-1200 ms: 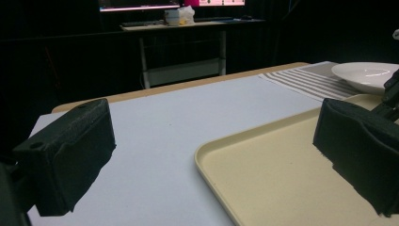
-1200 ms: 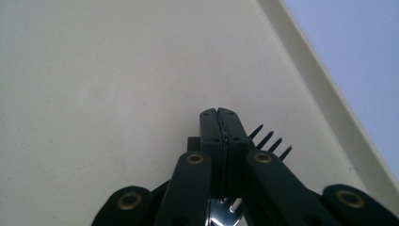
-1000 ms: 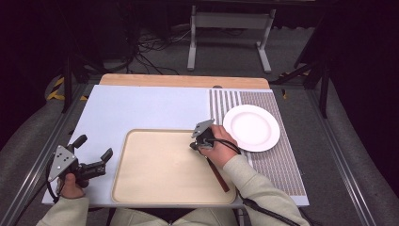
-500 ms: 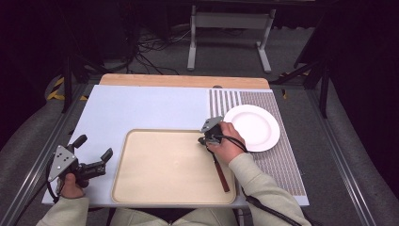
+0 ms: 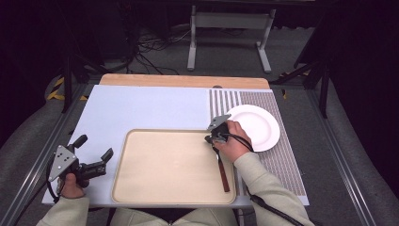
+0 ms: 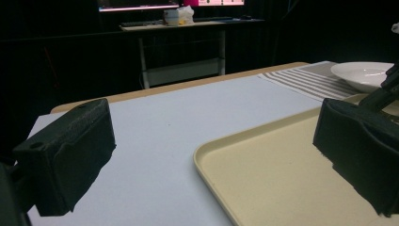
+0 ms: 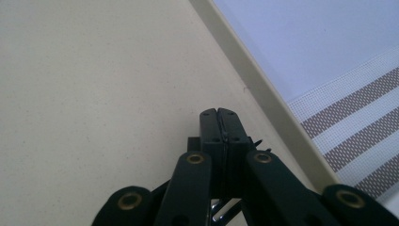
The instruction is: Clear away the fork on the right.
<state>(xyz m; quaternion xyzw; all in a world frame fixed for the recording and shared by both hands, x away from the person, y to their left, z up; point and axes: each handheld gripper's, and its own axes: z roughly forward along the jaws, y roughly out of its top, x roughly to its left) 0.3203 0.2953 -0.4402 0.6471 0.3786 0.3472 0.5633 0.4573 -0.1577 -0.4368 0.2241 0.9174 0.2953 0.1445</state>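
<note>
Dark room behind pale blue bench (image 5: 141,108). Right claw (image 7: 219,117) over beige tray (image 5: 169,165), near its far right corner, jaws pressed together; metal bit glints beneath linkage, whether gripped cannot tell. Brown-handled utensil (image 5: 223,172) lies on tray directly behind right claw. White plate (image 5: 256,125) just right of it. Left claw (image 5: 94,153) wide apart, holding nothing, left of tray

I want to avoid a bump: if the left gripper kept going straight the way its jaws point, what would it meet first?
Probably the raised near-left rim of the beige rectangular tray, which lies right ahead between the open jaws of the left gripper. Its height above the pale blue mat is unclear, so it might pass over that rim.
</note>
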